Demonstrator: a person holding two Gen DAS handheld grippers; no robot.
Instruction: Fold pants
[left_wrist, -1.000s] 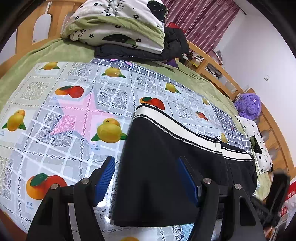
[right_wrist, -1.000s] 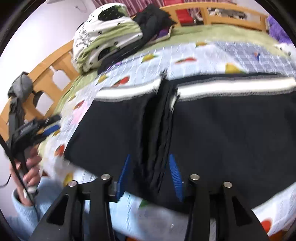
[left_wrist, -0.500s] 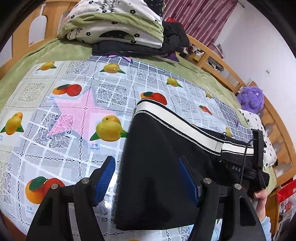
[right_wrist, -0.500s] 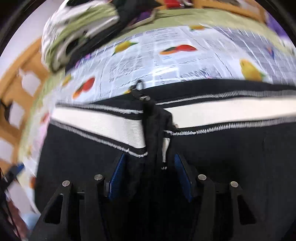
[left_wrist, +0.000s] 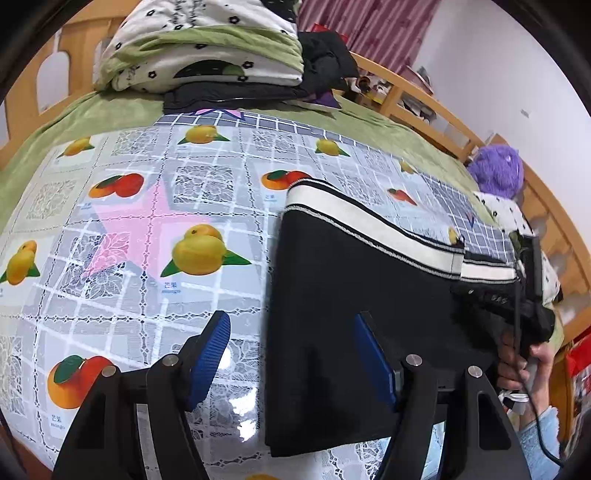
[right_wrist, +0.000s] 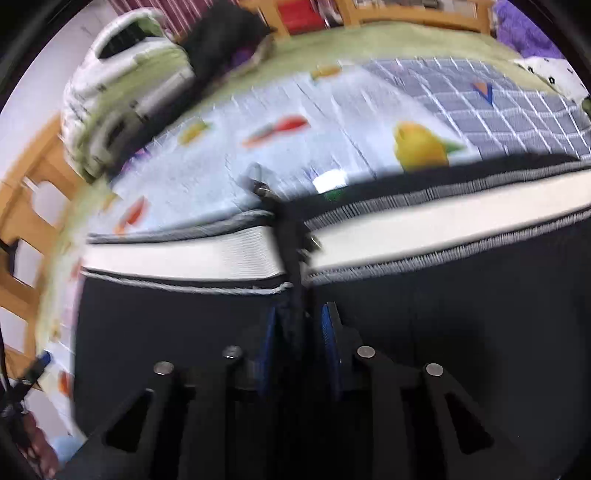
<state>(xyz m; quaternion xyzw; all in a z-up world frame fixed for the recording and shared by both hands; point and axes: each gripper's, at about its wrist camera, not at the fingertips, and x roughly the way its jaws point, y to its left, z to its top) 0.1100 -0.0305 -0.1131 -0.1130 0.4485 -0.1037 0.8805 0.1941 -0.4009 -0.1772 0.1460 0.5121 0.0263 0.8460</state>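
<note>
Pinching the pants (right_wrist: 480, 350) w/ my right gripper (right_wrist: 299, 332), clamped on the bunched centre fold below the waistband (right_wrist: 443, 229), prob. to carry it over. Left gripper (left_wrist: 291, 354) hung released, straddling their left edge near the bed's front edge, on the fruit-print cloth (left_wrist: 147, 236).

I see matt black knit pants (left_wrist: 332, 295), a glossy plastic fruit-print cover (left_wrist: 147, 229), and ribbed blue gripper pads (left_wrist: 212, 354).

"mango" — under Chinese characters — is printed beneath fruit on the tablecloth (left_wrist: 155, 206).
</note>
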